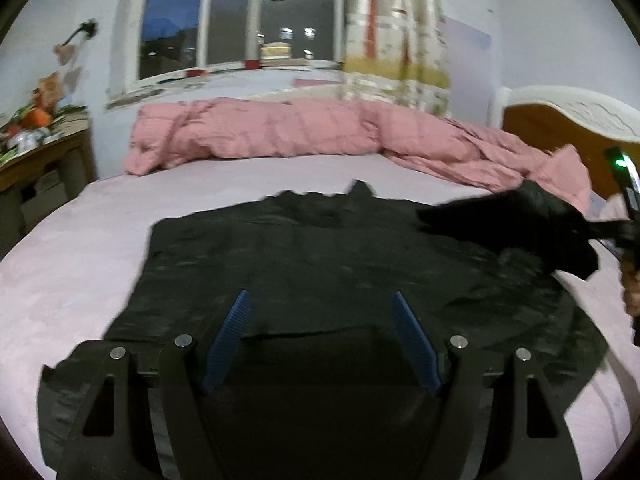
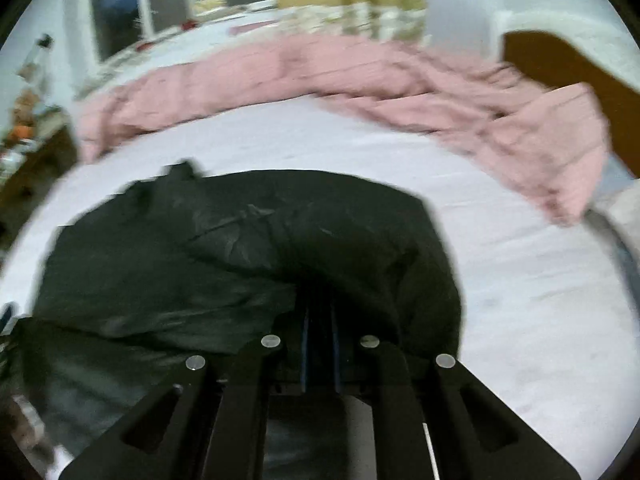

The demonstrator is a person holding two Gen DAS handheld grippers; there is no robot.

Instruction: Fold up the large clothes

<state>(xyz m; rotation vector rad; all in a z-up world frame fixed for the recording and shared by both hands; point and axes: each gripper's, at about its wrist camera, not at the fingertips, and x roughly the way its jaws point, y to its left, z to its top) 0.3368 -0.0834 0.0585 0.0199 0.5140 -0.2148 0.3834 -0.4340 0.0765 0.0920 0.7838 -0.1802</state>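
Across the middle of a pale pink bed sheet (image 1: 80, 248) a black garment (image 1: 320, 256) lies spread, its collar end toward the far side and its near hem running under the left gripper (image 1: 322, 308), whose 2 blue-padded fingers (image 1: 234, 320) stand wide apart above the cloth with nothing between them. At the right edge of the left wrist view, the right gripper (image 1: 624, 236) is only partly in frame, a green light showing on its body, and a bunched sleeve or side of the garment hangs lifted from it above the sheet. From the right wrist view, the right gripper (image 2: 320, 320) has its fingers drawn close together, pinching a fold of the black garment (image 2: 240, 248); the fingertips are buried in the dark cloth, so the exact point of grip is hard to make out. That view is heavily blurred. Along the far side of the bed a pink quilt (image 1: 288, 132) lies rumpled in a long roll, trailing toward a wooden headboard (image 1: 560, 120) at the right. Beyond it are a window (image 1: 236, 16) and a patterned curtain (image 1: 392, 28). A cluttered side table (image 1: 40, 148) at the far left is cut off by the frame.
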